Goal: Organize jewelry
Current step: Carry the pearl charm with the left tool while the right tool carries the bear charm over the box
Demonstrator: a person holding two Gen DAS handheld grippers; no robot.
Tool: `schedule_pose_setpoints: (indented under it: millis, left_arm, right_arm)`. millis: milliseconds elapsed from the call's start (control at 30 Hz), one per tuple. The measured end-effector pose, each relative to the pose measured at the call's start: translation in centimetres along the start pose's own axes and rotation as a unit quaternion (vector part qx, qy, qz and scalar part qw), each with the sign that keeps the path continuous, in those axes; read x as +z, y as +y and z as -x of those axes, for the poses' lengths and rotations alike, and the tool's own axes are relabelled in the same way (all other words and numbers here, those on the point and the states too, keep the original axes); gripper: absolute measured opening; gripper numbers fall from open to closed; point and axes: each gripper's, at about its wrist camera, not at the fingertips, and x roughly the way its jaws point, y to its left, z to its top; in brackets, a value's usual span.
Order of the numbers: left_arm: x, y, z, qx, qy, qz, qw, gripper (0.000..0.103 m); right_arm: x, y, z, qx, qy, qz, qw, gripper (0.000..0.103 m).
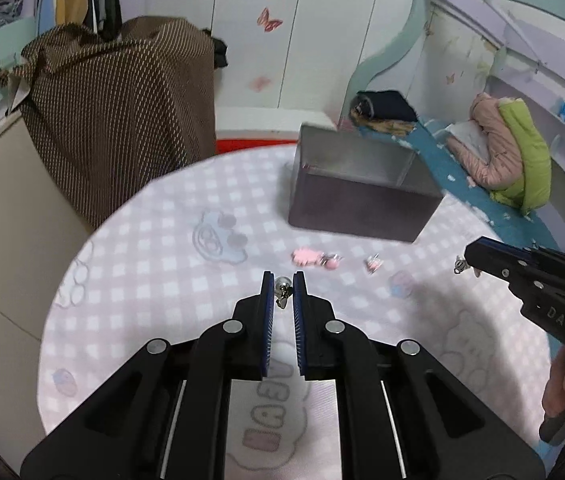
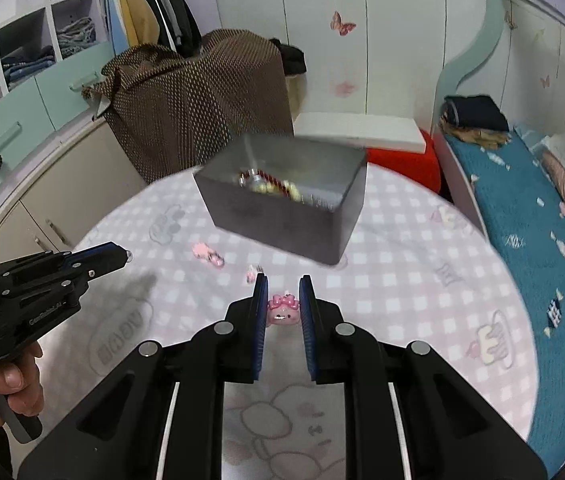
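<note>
My left gripper [image 1: 282,285] is shut on a small silver earring [image 1: 282,289], held above the round table with the pink checked cloth [image 1: 162,240]. My right gripper [image 2: 282,294] is shut on a pink charm with a bow [image 2: 282,313]. Each gripper also shows in the other's view: the right gripper [image 1: 468,256] at the right, the left gripper [image 2: 124,257] at the left. An open grey box [image 1: 362,204] stands at the far side of the table, with several jewelry pieces [image 2: 270,187] inside it. Loose pink pieces [image 1: 306,258] [image 2: 207,254] lie on the cloth between the grippers and the grey box [image 2: 282,228].
Another small pink piece [image 1: 373,263] [image 2: 251,274] lies beside them. A brown dotted cloth [image 1: 122,112] covers something behind the table on the left. A bed with a blue cover [image 2: 522,208] and jackets [image 1: 510,152] runs along the right. A red stool [image 2: 402,164] stands behind the box.
</note>
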Motion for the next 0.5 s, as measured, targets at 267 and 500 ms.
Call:
schedule_pose_setpoints:
  millis: [267, 500]
  left_arm:
    - [5.3, -1.4, 3.5, -0.014, -0.058, -0.035, 0.9976, 0.009]
    - [10.9, -2.9, 3.4, -0.038, -0.088, -0.044, 0.9944, 0.009]
  right_arm:
    - [5.0, 1.1, 2.9, -0.002, -0.055, 0.035, 0.998, 0.014]
    - [10.1, 1.3, 2.6, -0.003, -0.08, 0.049, 0.996, 0.014]
